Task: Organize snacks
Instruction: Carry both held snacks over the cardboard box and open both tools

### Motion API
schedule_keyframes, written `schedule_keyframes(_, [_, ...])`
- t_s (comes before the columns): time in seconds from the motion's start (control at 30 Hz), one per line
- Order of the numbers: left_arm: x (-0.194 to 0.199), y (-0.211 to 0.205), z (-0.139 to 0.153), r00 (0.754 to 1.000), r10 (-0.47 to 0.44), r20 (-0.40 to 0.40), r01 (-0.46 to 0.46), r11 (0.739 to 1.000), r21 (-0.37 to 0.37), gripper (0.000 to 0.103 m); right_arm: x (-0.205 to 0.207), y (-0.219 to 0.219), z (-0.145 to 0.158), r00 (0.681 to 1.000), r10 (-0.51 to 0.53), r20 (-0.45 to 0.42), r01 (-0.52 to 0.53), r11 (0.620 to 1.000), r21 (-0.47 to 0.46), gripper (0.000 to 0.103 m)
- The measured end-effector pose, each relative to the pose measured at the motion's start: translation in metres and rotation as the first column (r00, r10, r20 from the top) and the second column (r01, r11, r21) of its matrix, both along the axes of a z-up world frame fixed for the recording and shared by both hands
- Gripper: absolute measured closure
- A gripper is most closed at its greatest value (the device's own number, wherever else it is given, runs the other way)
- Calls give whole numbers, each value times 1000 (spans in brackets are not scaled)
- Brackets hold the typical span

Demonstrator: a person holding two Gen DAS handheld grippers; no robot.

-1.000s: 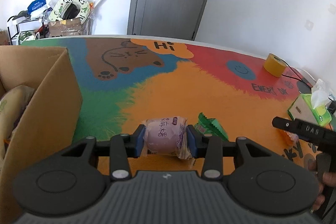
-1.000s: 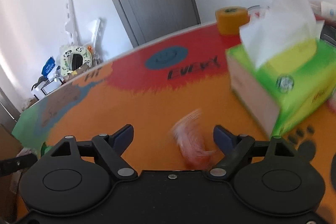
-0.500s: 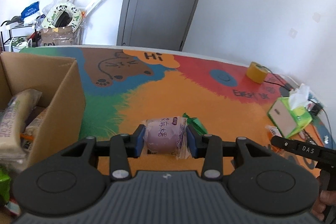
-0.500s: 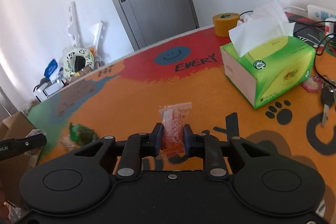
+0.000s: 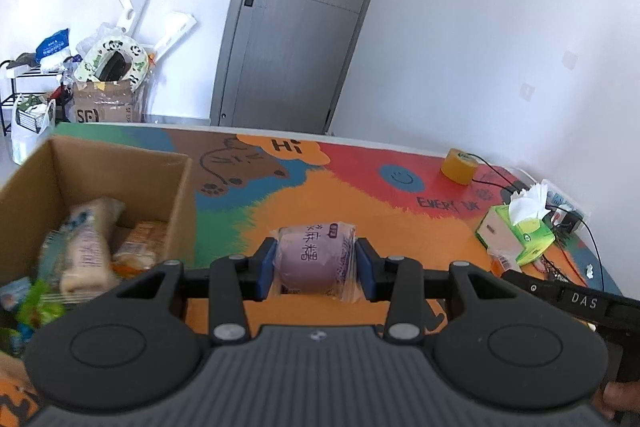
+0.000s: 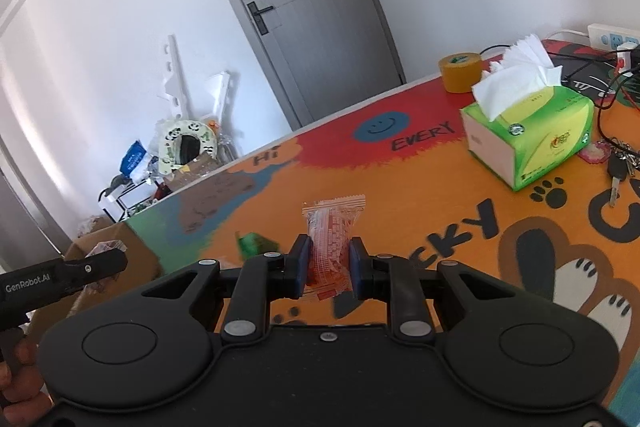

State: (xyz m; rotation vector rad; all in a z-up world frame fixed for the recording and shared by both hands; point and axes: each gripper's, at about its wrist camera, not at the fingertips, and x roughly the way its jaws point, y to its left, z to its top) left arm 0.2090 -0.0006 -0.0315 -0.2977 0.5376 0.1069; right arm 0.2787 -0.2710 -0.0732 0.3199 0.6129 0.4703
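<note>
The left gripper pinches a purple snack pack across its width, held clear above the tabletop beside the cardboard box, likely for deposit. The right gripper clamps an orange wrapped snack upright. 1 green snack lies on the tabletop.

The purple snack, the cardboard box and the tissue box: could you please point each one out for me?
purple snack (image 5: 311,259), left wrist view, middle of its wrapper.
cardboard box (image 5: 182,203), left wrist view, its right wall.
tissue box (image 6: 548,135), right wrist view, its green side.
</note>
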Motion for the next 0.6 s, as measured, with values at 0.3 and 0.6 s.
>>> schedule_keyframes(0.3, [-27, 30, 17, 998, 37, 54, -37, 999, -6, 62, -14, 35, 17, 998, 48, 39, -48, 999, 12, 81])
schedule_keyframes(0.6, [-50, 81, 28, 989, 126, 76, -126, 992, -16, 62, -19, 78, 29, 991, 117, 57, -119, 993, 28, 81])
